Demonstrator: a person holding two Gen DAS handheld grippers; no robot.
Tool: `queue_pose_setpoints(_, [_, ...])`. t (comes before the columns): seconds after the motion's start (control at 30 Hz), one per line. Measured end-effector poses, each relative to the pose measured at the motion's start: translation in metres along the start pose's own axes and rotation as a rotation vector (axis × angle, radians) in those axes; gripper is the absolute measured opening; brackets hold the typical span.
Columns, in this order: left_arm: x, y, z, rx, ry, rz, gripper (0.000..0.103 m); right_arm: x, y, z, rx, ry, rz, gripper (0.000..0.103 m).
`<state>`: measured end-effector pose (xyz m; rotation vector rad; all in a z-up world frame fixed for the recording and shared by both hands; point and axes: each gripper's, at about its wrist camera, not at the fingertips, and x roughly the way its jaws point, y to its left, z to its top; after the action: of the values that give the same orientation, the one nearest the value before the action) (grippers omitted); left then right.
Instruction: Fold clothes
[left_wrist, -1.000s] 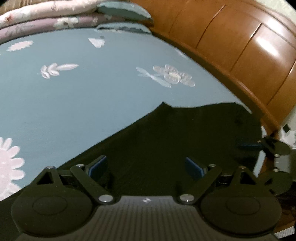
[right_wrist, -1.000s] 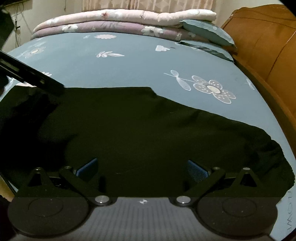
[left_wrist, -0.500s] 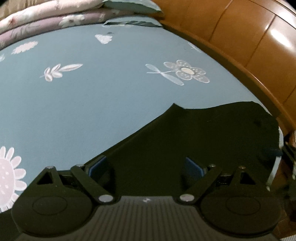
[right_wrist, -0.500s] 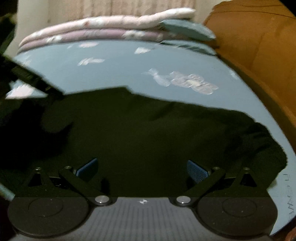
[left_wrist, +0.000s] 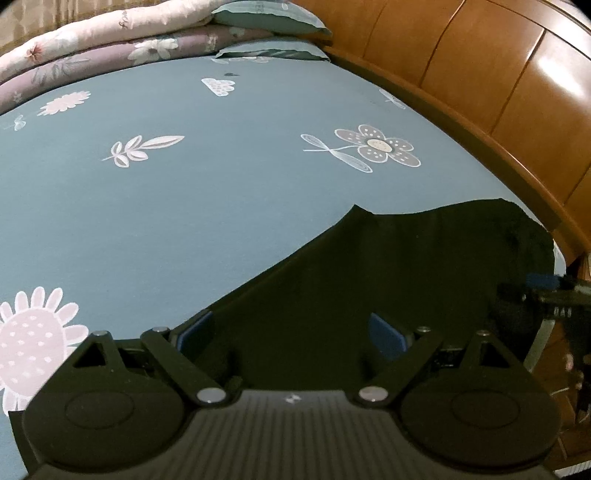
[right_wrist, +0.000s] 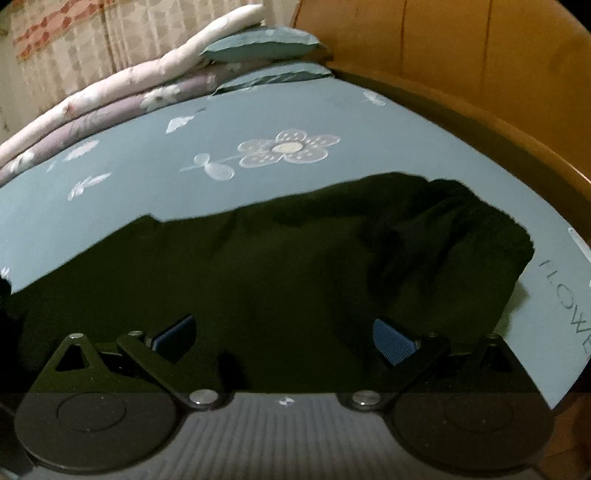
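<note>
A black garment (left_wrist: 388, 266) lies spread flat on the blue flowered bedsheet (left_wrist: 184, 192). In the left wrist view my left gripper (left_wrist: 291, 332) hovers over its near part, jaws wide open with nothing between the blue pads. The right gripper's tip shows at that view's right edge (left_wrist: 546, 288), over the garment's far end. In the right wrist view the black garment (right_wrist: 295, 266) fills the lower half, bunched into folds at its right end (right_wrist: 461, 236). My right gripper (right_wrist: 284, 336) stands open above the cloth, gripping nothing.
A wooden headboard (left_wrist: 480, 74) curves along the right side of the bed. Folded quilts (left_wrist: 92, 48) and a blue pillow (left_wrist: 266, 18) are stacked at the far end. A curtain (right_wrist: 92, 48) hangs behind them. Bare sheet (right_wrist: 480, 155) lies beyond the garment.
The right gripper has rolled and slid sideways toward the garment's bunched end near the headboard. The left gripper's view has tilted slightly; it stays over the same part of the cloth.
</note>
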<state>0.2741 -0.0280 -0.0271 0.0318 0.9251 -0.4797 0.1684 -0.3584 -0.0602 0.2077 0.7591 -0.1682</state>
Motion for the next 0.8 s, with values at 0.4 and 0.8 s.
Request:
queue_pose_setpoints(0.4, [-0.005,-0.006,-0.002,0.039,0.019,-0.033,0.09,-0.038,-0.053,0.005,0.263,-0.165,-0.023,0.103])
queue_pose_setpoints(0.8, [0.002,-0.022,-0.009,0.064,0.056,-0.009,0.09,-0.005,-0.103,-0.013,0.42,-0.07,-0.05,0.103])
